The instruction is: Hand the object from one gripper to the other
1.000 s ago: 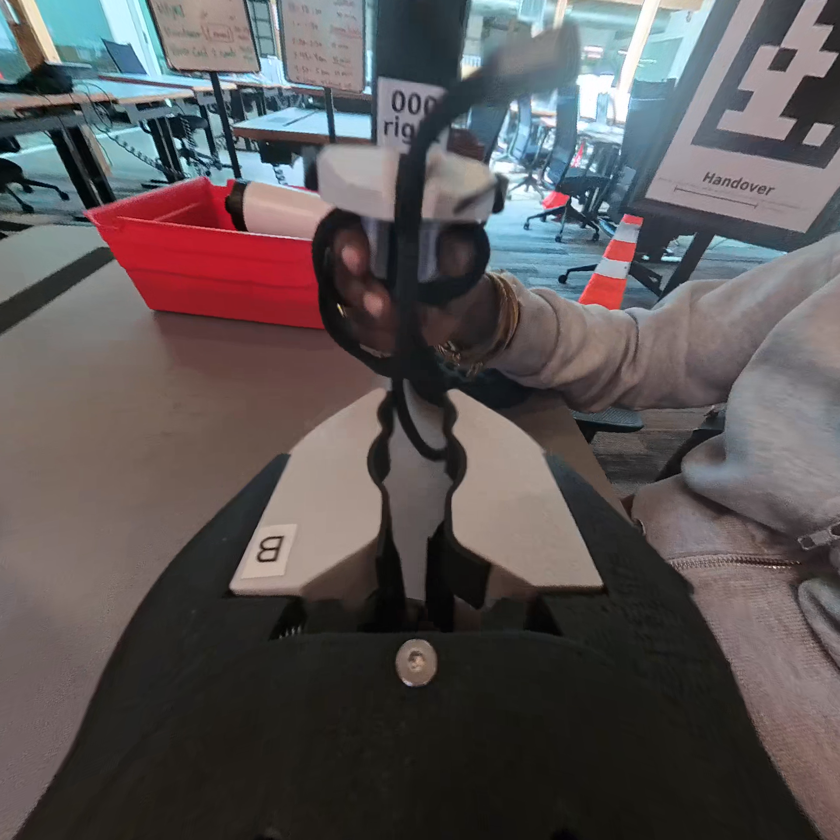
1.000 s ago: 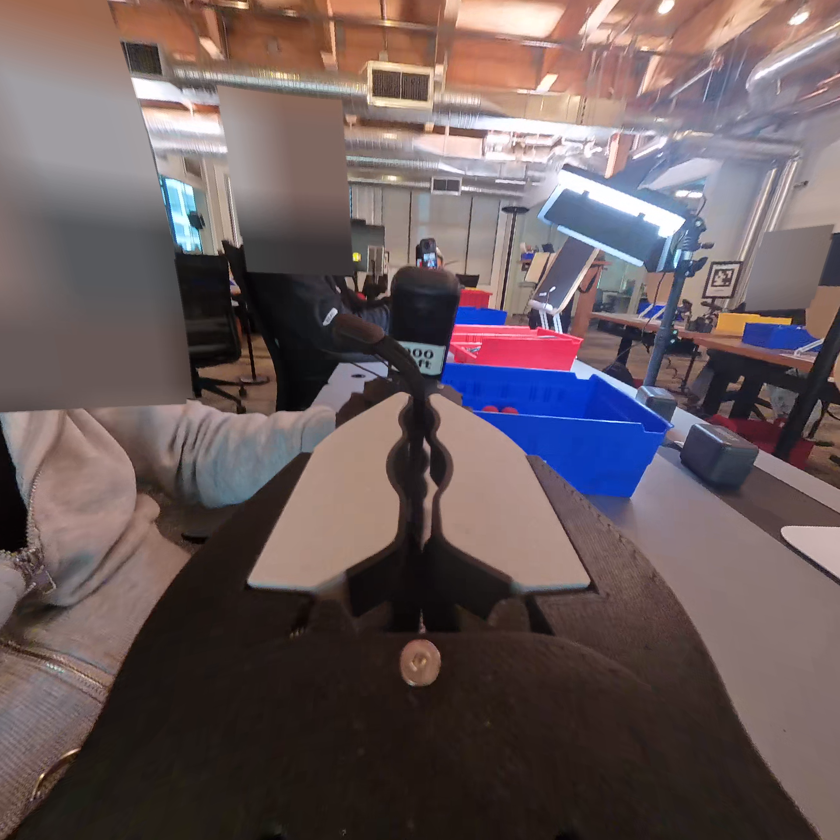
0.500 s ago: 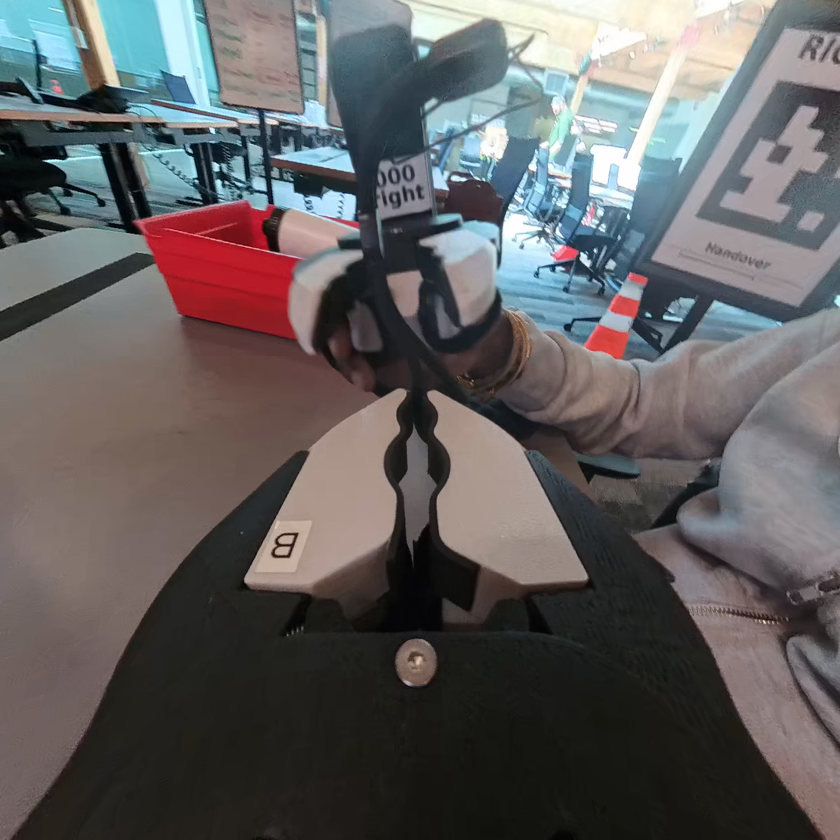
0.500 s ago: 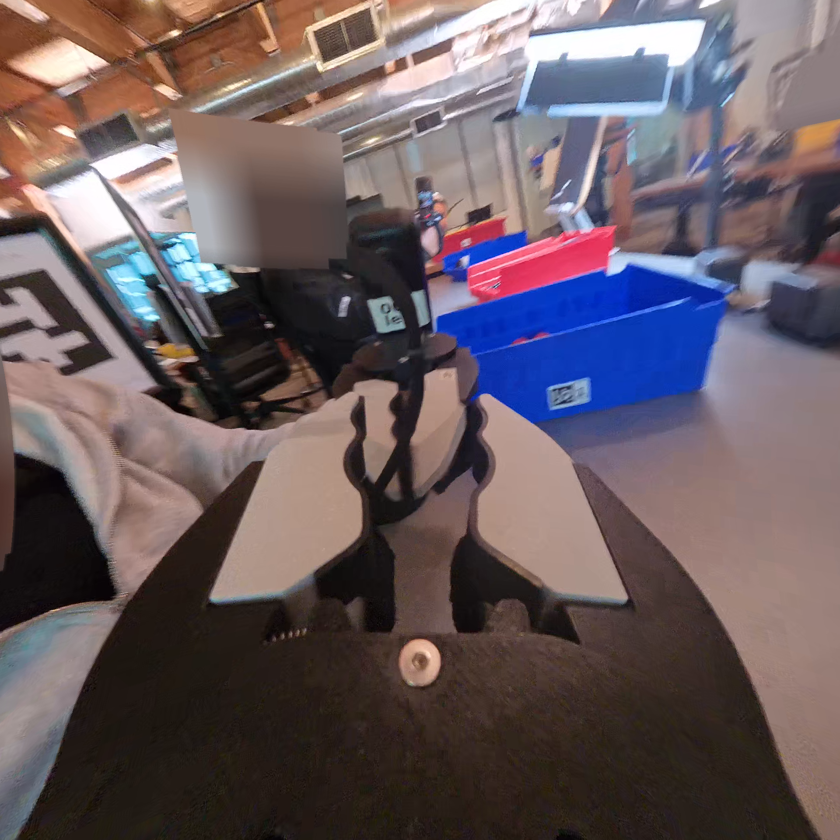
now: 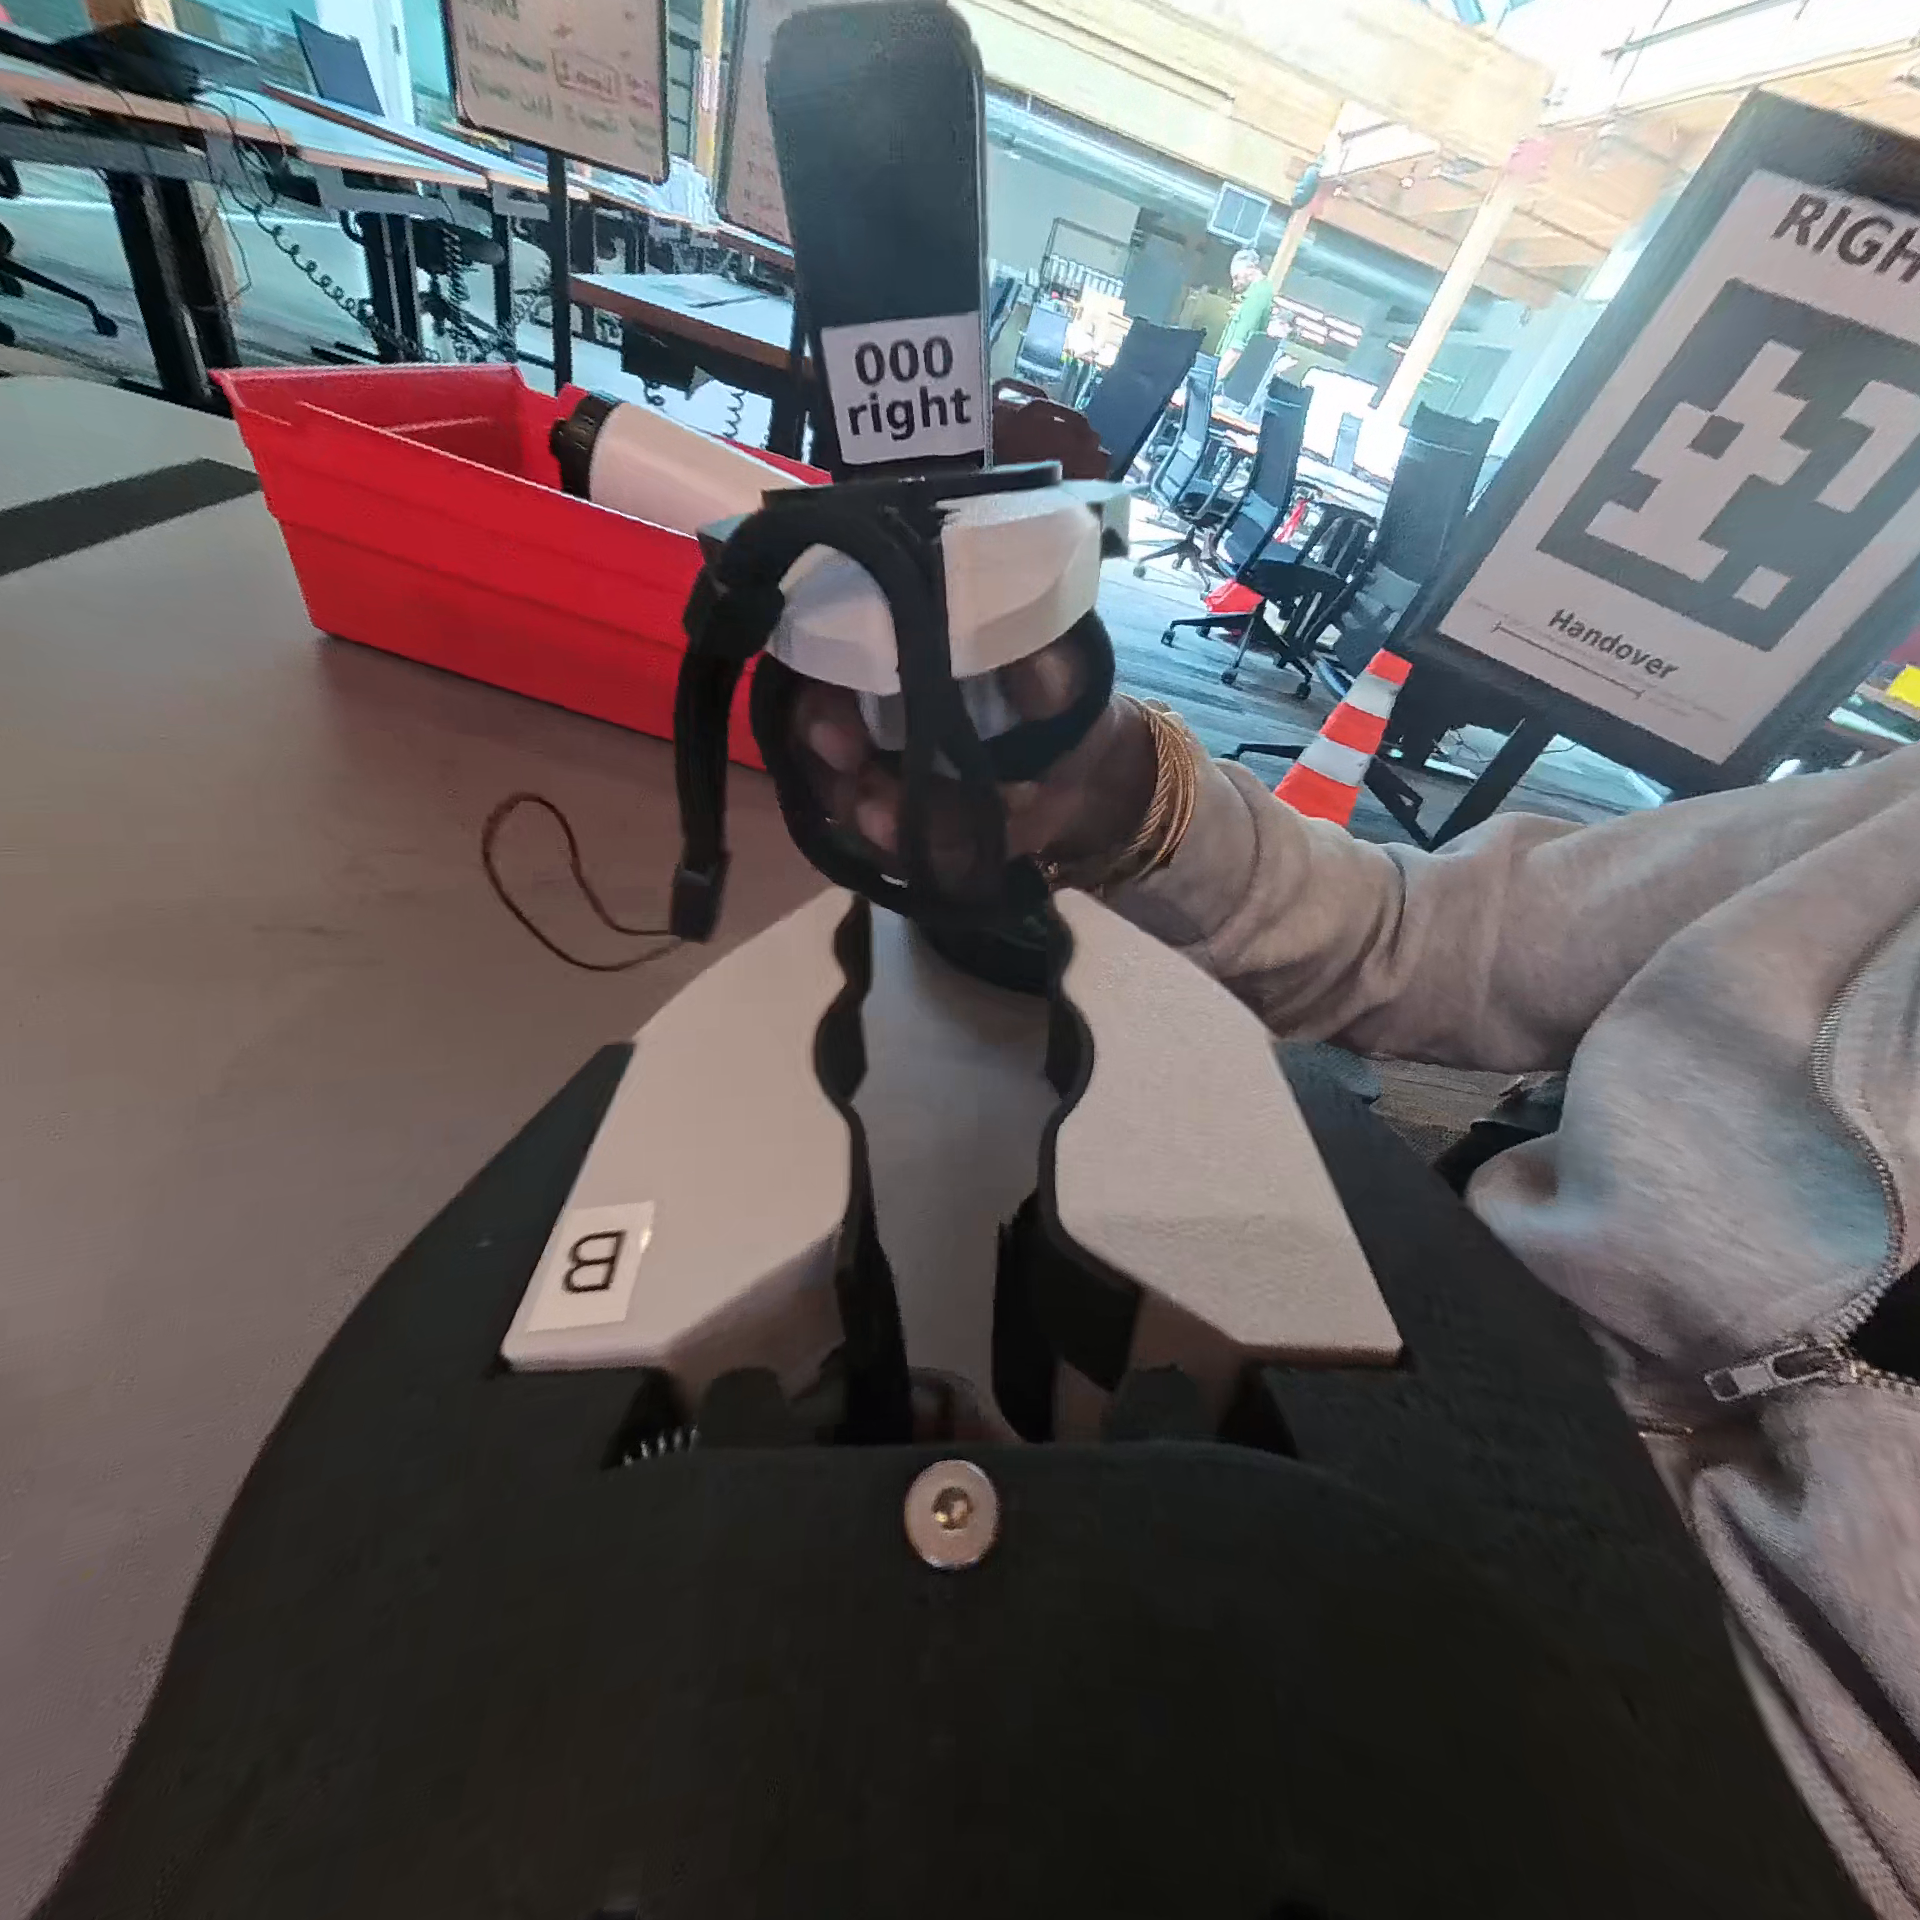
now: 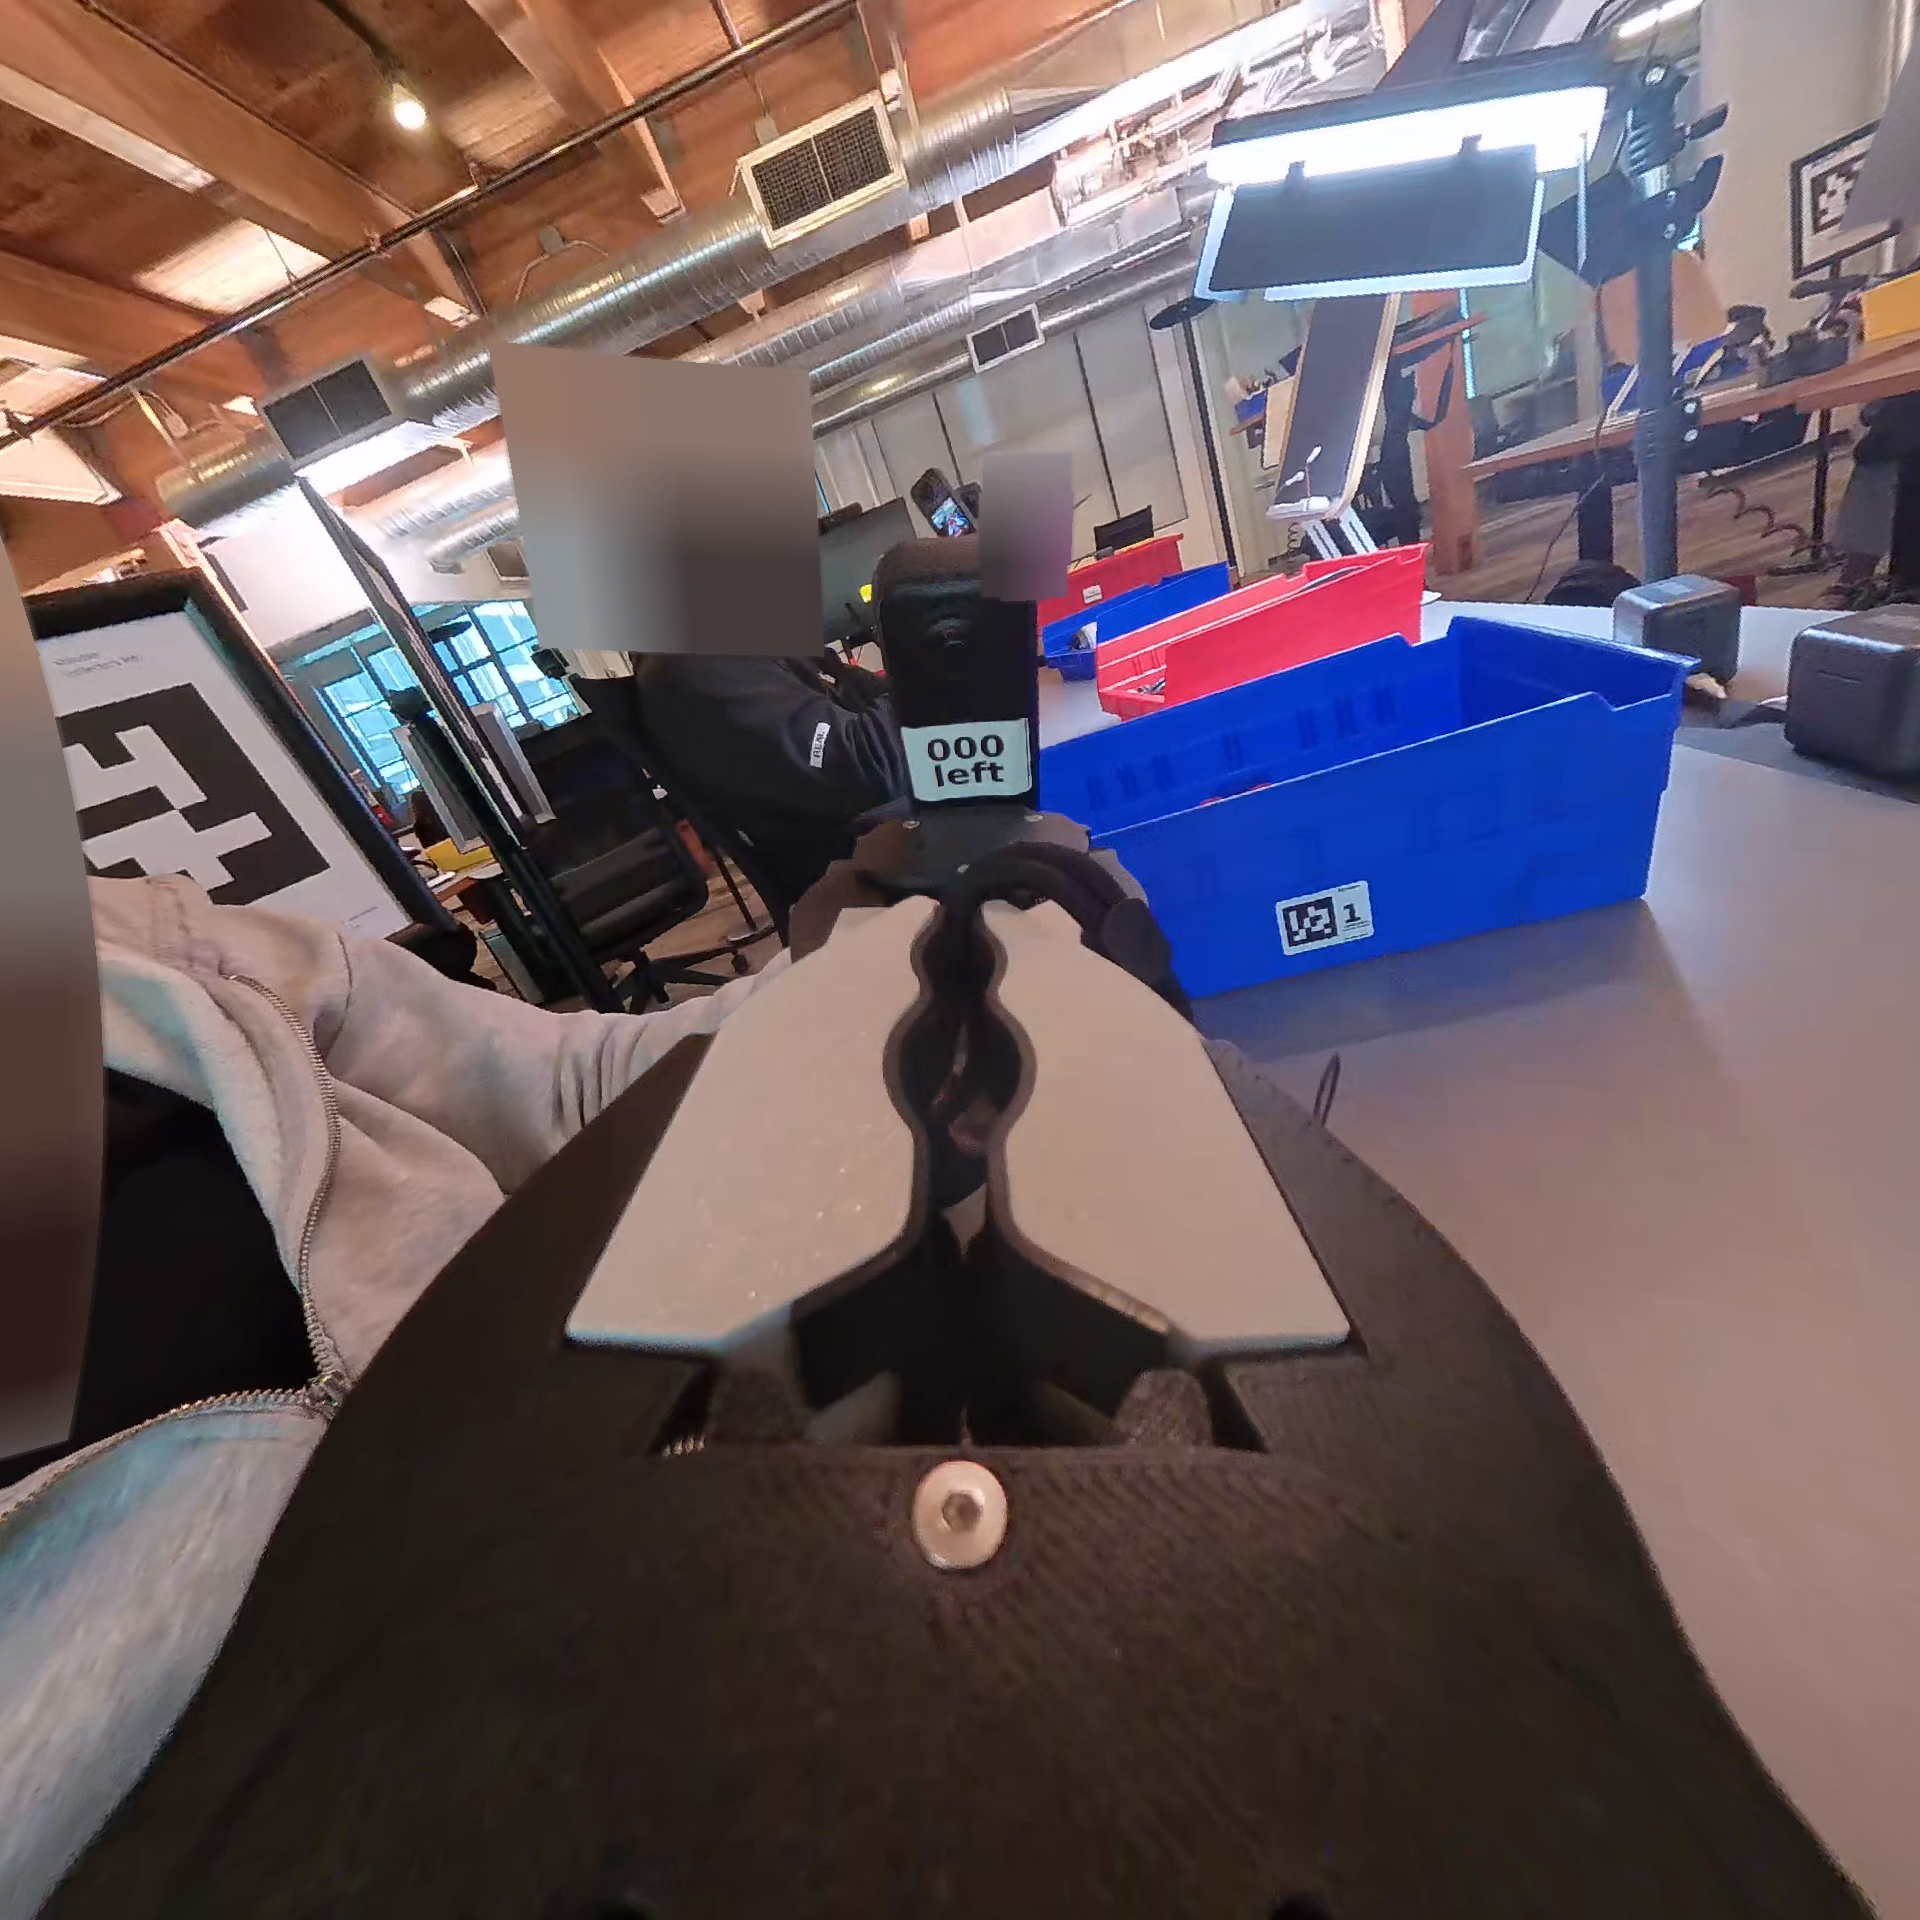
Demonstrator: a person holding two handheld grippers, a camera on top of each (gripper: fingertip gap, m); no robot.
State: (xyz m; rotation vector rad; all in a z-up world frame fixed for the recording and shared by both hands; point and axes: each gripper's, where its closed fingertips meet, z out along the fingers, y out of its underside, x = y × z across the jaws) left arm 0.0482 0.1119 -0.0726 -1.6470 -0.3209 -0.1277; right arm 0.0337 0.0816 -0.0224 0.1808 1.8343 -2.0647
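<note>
The object is a black strap [image 5: 707,707] with a thin cord loop [image 5: 540,883] trailing onto the grey table [image 5: 260,935]. My right gripper [image 5: 920,592] faces the left wrist camera, held by a hand in a grey sleeve, and is shut on the strap. In the right wrist view its jaws [image 6: 966,920] are pressed together on the strap [image 6: 961,1039]. My left gripper [image 5: 956,920] is just below and in front of the right one, with its jaws apart. The strap's lower end hangs near the left gripper's tips; I cannot tell if it touches them.
A red bin [image 5: 436,561] holding a white cylinder [image 5: 665,468] stands on the table behind the grippers. A blue bin [image 6: 1403,821] and dark boxes [image 6: 1849,675] sit at the table's other side. A marker sign [image 5: 1714,468] and a traffic cone [image 5: 1340,738] stand beyond the edge. My right fingertips sit around 5 cm from my left ones.
The left gripper, shut on the strap half a second ago, has opened. The right gripper, open half a second ago, has shut on the strap, which now hangs from it.
</note>
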